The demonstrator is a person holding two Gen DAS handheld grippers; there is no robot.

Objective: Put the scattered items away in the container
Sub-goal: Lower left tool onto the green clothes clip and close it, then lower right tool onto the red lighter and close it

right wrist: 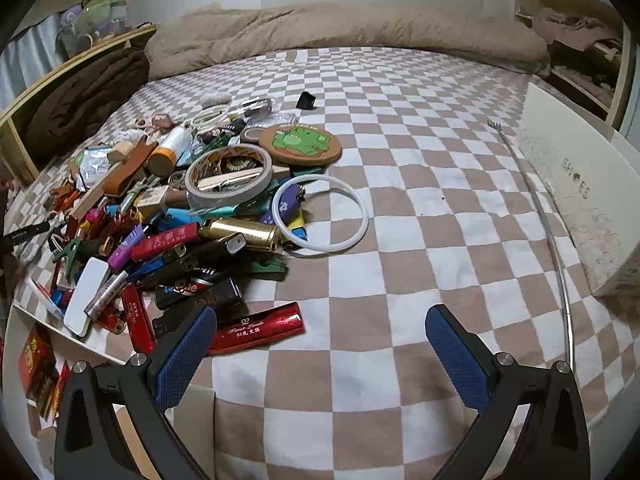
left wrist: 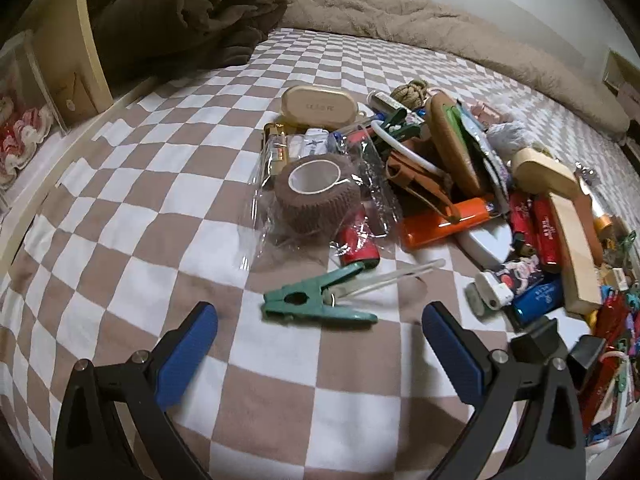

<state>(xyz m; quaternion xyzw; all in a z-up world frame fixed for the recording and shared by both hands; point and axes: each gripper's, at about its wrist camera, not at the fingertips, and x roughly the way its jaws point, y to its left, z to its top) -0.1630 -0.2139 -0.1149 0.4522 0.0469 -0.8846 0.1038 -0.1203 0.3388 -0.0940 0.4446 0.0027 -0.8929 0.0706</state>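
The green clip [left wrist: 316, 300] lies on the checked bedspread [left wrist: 160, 240] just ahead of the empty, spread left gripper [left wrist: 320, 320], its length crosswise between the fingers, nearer than the equally spread right gripper [right wrist: 320, 332].

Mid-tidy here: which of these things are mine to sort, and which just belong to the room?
Job:
green plastic clothespin
brown bandage roll
red metallic lighter
white plastic ring
white shoebox, probably the container

Lying about:
folded brown blanket
beige fluffy duvet
checkered bedsheet

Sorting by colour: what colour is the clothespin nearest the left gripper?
Teal green clothespin, clearest in the left wrist view.
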